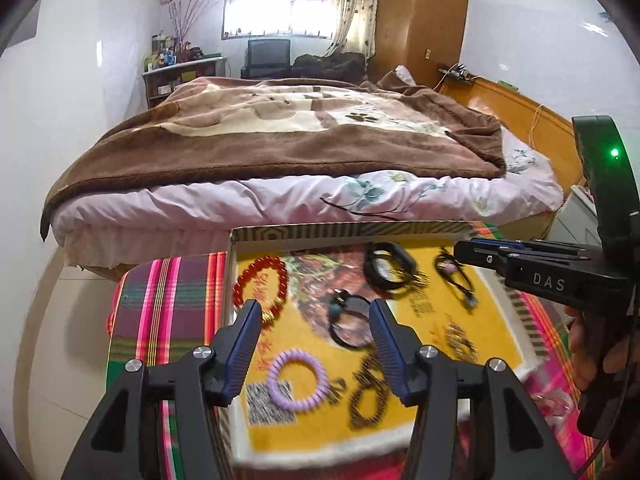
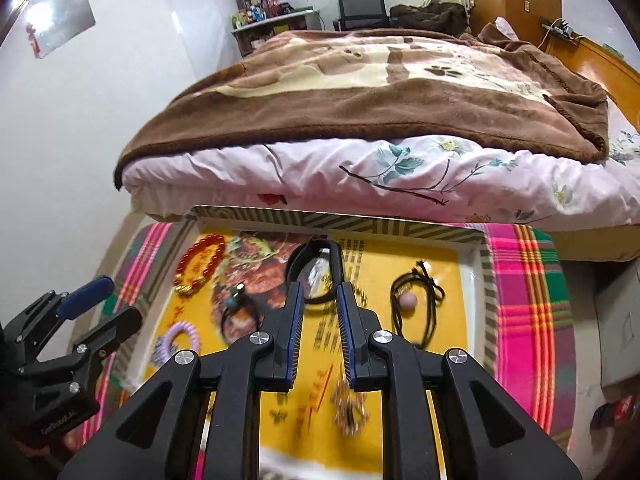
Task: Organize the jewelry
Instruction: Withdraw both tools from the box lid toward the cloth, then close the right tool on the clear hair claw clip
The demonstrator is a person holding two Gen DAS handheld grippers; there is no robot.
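A shallow tray (image 1: 340,232) (image 2: 340,220) with a striped rim and a yellow printed lining holds the jewelry. In it lie a red bead bracelet (image 1: 240,284) (image 2: 182,264), a purple spiral ring (image 1: 272,380) (image 2: 188,330), a black bracelet with a teal bead (image 1: 336,310) (image 2: 232,302), a black band (image 1: 372,268) (image 2: 294,264), a black cord with a pink bead (image 1: 450,267) (image 2: 408,301) and blurred gold chains (image 1: 368,400) (image 2: 348,404). My left gripper (image 1: 314,312) (image 2: 108,304) hangs open above the tray's left half, holding nothing. My right gripper (image 2: 319,292) (image 1: 460,250) hovers over the right half, a narrow gap between its pads, nothing gripped.
The tray rests on a bright striped cloth (image 1: 160,300) (image 2: 520,280) right in front of a bed (image 1: 280,140) with a brown blanket. A white box (image 2: 616,320) stands to the right. A hand (image 1: 588,336) holds the right gripper's handle.
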